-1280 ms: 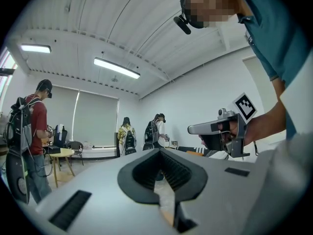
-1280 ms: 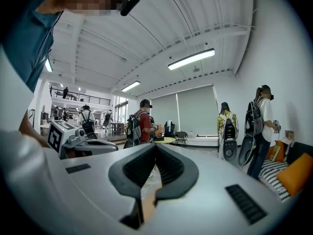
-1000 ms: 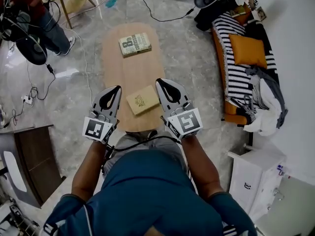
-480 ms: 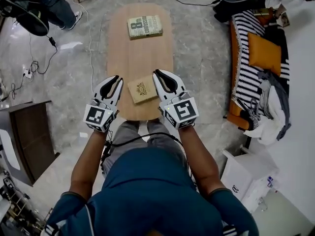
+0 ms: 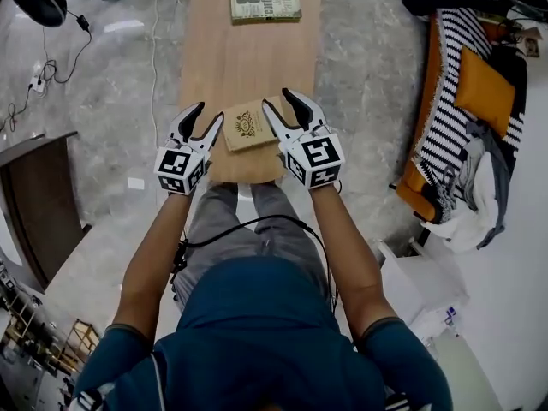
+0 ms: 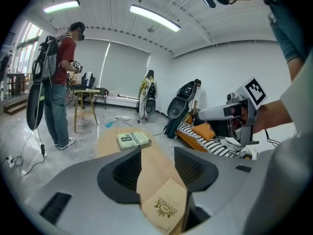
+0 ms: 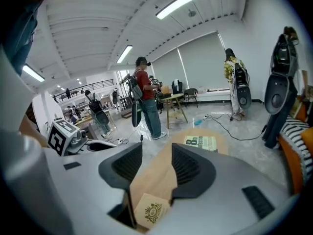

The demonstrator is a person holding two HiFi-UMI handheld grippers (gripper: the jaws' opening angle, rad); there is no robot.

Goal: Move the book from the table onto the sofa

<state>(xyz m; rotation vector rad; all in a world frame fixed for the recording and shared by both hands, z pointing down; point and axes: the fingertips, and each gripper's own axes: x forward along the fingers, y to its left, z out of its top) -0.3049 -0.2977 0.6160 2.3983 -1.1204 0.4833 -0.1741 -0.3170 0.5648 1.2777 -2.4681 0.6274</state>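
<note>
Over table (image 5: 248, 58): lowered left gripper (image 5: 210, 114) and right gripper (image 5: 278, 101) to flank tan book (image 5: 247, 125), just spread both jaws wide, gripping nothing yet; pickup likely next.

Two books lie on one table (image 5: 248, 67): a tan book (image 5: 247, 125) near, a green book (image 5: 265, 0) far. Two grippers: one left gripper (image 5: 210, 111), one right gripper (image 5: 276, 98). One sofa (image 5: 408, 184) at right, one orange cushion (image 5: 484, 90). One person (image 6: 58, 82) far left.
</note>
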